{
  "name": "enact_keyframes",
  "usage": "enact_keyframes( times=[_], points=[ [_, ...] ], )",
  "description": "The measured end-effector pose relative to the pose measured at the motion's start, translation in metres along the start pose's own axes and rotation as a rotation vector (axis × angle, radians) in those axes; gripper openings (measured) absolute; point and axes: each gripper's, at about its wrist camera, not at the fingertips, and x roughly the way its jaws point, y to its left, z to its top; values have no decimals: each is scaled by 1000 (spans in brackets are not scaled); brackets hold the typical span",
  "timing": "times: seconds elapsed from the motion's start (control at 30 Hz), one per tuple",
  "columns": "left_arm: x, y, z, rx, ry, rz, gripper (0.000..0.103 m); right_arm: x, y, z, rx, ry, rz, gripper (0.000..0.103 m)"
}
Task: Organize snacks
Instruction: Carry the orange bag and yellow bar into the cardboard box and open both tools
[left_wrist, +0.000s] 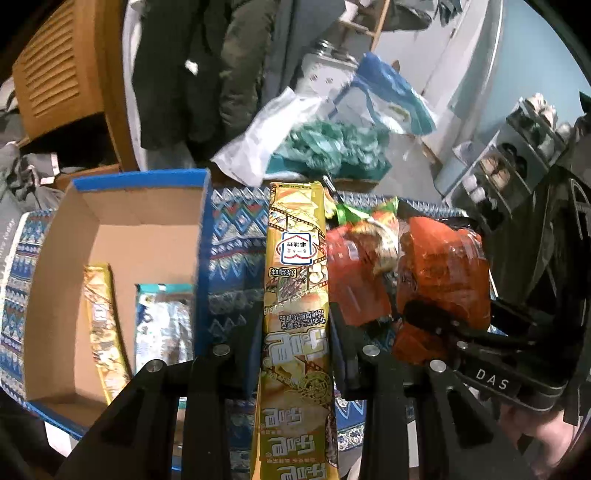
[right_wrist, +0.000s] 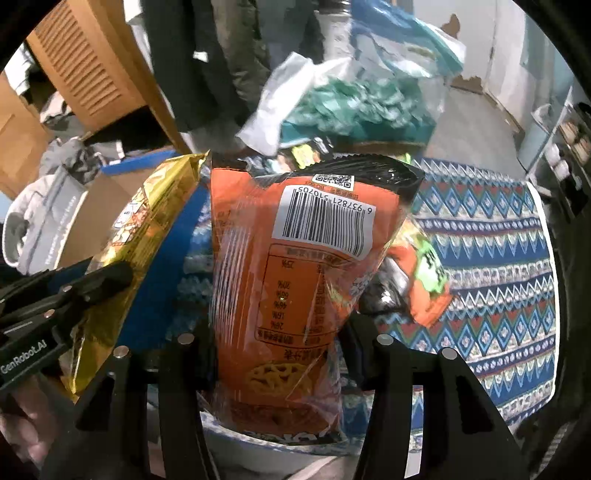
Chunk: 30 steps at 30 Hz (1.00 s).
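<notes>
My left gripper (left_wrist: 295, 325) is shut on a long gold snack pack (left_wrist: 295, 258), which stands up between the fingers above the patterned cloth. Left of it is an open cardboard box (left_wrist: 122, 210) with a blue rim, holding another gold pack (left_wrist: 101, 314) and a silver-blue pack (left_wrist: 162, 325). My right gripper (right_wrist: 280, 332) is shut on an orange snack bag (right_wrist: 295, 258), barcode side facing the camera. In the right wrist view the left gripper (right_wrist: 114, 280) holds the gold pack (right_wrist: 147, 229) at the left. Further orange packs (right_wrist: 424, 280) lie on the cloth beneath.
The table's blue zigzag cloth (right_wrist: 498, 258) stretches to the right. Beyond the far edge sits a heap of white and teal plastic bags (left_wrist: 325, 144). A louvred wooden cabinet (left_wrist: 59, 81), hanging dark coats (left_wrist: 184, 74) and a shoe rack (left_wrist: 517, 147) stand behind.
</notes>
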Motion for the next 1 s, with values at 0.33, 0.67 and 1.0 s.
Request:
enact_keyframes(
  times=[0.33,0.67,1.0],
  points=[
    [-30,36,3,-58,-60,16,32,-5,48,23,-63,-27,60,51],
    [-50,85,-4,-123,-101,67,32,1,114,43,-151,-32,107,51],
    [-60,147,-15,-228,-128,140,32,26,181,50,-221,11,164,51]
  ],
)
